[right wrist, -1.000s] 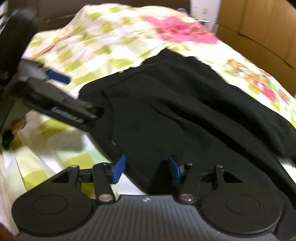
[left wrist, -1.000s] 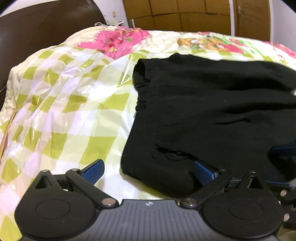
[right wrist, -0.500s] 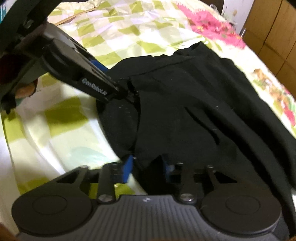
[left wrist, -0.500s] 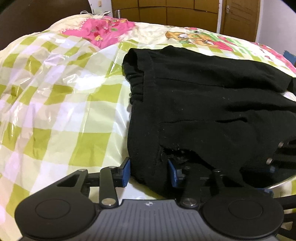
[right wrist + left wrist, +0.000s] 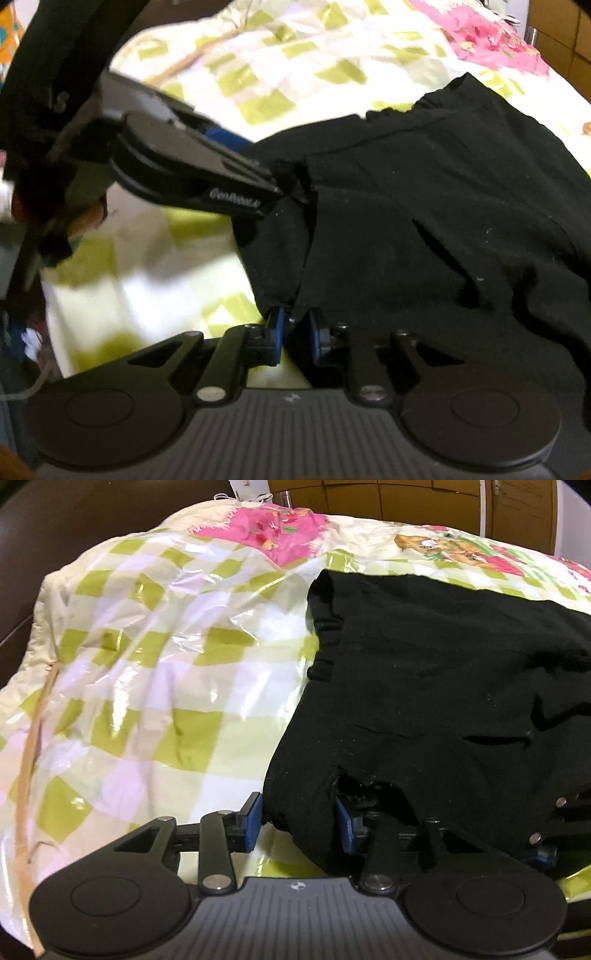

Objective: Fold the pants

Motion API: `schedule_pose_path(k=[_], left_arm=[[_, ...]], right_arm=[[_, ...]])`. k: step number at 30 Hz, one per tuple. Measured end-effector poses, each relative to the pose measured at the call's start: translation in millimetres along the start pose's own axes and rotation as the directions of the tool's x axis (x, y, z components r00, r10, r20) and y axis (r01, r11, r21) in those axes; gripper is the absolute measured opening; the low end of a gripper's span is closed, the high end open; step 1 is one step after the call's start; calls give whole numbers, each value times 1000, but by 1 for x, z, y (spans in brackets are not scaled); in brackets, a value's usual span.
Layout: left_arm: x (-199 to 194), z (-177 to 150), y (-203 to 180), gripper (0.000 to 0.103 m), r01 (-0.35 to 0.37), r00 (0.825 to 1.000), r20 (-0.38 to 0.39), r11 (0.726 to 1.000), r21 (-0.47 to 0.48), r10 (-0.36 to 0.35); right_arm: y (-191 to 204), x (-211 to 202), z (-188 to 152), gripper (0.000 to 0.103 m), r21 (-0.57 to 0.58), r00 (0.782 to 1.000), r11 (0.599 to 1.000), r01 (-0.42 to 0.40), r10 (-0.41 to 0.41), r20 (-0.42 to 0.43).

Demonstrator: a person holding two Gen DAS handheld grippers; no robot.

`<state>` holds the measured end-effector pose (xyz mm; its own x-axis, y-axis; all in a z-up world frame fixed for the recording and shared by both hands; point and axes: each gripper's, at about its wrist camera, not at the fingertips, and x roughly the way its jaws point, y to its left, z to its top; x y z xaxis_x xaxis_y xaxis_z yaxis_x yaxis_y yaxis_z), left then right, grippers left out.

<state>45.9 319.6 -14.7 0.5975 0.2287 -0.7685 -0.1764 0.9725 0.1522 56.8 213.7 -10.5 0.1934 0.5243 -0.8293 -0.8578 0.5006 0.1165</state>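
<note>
Black cloth now sits pinched in both grippers, which stood wide a second ago: the left gripper (image 5: 297, 821) clamps the pants (image 5: 443, 686) at their near edge, the right gripper (image 5: 295, 338) is closing on it alongside; beyond, the pants lie across the checked bedcover (image 5: 147, 686), ready for lifting into a fold

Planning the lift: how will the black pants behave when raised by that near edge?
Probably floppy: the black pants already crease and bunch between the left hand-held gripper's pads. Unheld cloth would likely sag. The glossy checkered cover may let them slide.
</note>
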Motion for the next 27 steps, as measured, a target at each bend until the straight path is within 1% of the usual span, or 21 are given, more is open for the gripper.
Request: schedule_pose_path(k=[2,4,5,8,10,11,13,14,15,17,18,20,21,23,24,26,27], left_arm=[[-11,2,-7,55,-14,1000,19,1000,15,13],[-23,5,-19,54,-28,999,47,999,34,26],[-30,7,-25,54,-27,998,65,999,44,24],[-46,19,-52,54,10,993,114,997,80,-19],[-53,27,-73,54,37,990,132,994,100,-50],[-57,31,-85,54,60,987,142,992,114,-76],[-64,36,-112,54,108,979,155,983,149,-131],[-66,38,-130,54,143,973,156,975,172,-170],[-68,40,-147,54,175,966,154,966,191,-206],[-69,42,-187,54,249,948,138,940,234,-286],[-69,42,-210,54,290,937,119,921,258,-329],[-69,41,-252,54,358,913,88,883,303,-400],[-71,41,-273,54,391,899,68,862,322,-433],[-74,39,-309,54,443,872,41,821,360,-488],[-75,40,-323,54,458,862,33,803,382,-507],[-78,39,-352,54,489,842,7,769,411,-539],[-78,39,-361,54,503,834,-4,757,417,-552]], right_arm=[[-10,-12,-1,18,52,999,998,-33,32,29],[-28,-32,-9,18,114,998,993,-38,31,61],[-37,-44,-15,18,136,997,990,-23,13,76],[-73,-84,-46,18,234,993,971,38,-63,99],[-104,-113,-74,18,325,986,940,100,-137,92],[-119,-127,-89,18,372,981,919,132,-175,83],[-154,-159,-127,18,488,964,849,202,-260,53],[-165,-177,-148,18,541,954,809,232,-298,36],[-180,-197,-174,19,599,938,754,270,-347,13],[-203,-228,-214,19,676,906,659,331,-423,-32],[-214,-245,-237,19,711,885,601,364,-461,-63],[-233,-270,-274,20,759,849,506,410,-515,-115],[-242,-284,-293,22,788,830,444,426,-539,-144],[-247,-299,-324,23,836,801,343,428,-572,-176],[-253,-308,-338,23,861,785,289,419,-591,-183],[-264,-324,-364,26,894,763,207,397,-616,-196],[-269,-332,-379,26,910,754,162,381,-625,-204]])
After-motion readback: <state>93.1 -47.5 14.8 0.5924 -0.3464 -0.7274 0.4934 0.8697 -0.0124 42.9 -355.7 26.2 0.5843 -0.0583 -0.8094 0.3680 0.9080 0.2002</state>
